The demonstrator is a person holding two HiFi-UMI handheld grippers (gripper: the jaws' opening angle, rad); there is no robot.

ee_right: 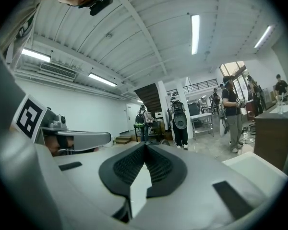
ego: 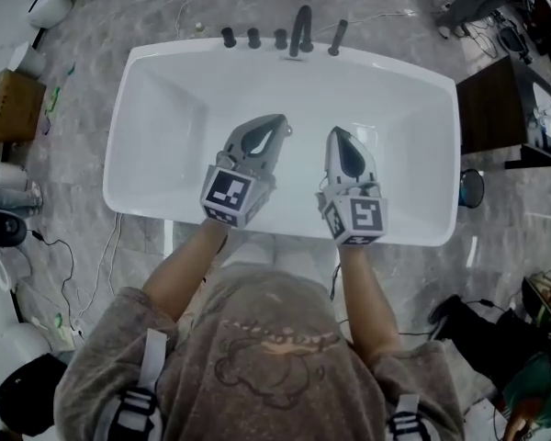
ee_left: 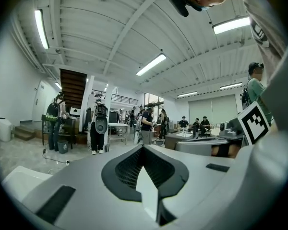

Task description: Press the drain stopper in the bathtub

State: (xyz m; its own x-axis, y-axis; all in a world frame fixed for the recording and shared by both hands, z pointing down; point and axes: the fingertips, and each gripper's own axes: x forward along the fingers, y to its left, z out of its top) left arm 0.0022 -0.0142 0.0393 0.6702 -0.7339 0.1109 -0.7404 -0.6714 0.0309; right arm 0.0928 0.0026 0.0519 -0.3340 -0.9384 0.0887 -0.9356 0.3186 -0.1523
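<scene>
Pre-press: left gripper and right gripper, both closed and empty, hover mid-frame over the bathtub; drain stopper not visible, so find it, then lower a tip.

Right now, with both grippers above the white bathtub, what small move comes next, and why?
Probably tip the right gripper down toward the floor of the white rectangular bathtub. It and the left gripper hover above the basin, jaws together and empty, and both gripper views show only the room, so the drain stopper is not in sight yet.
</scene>
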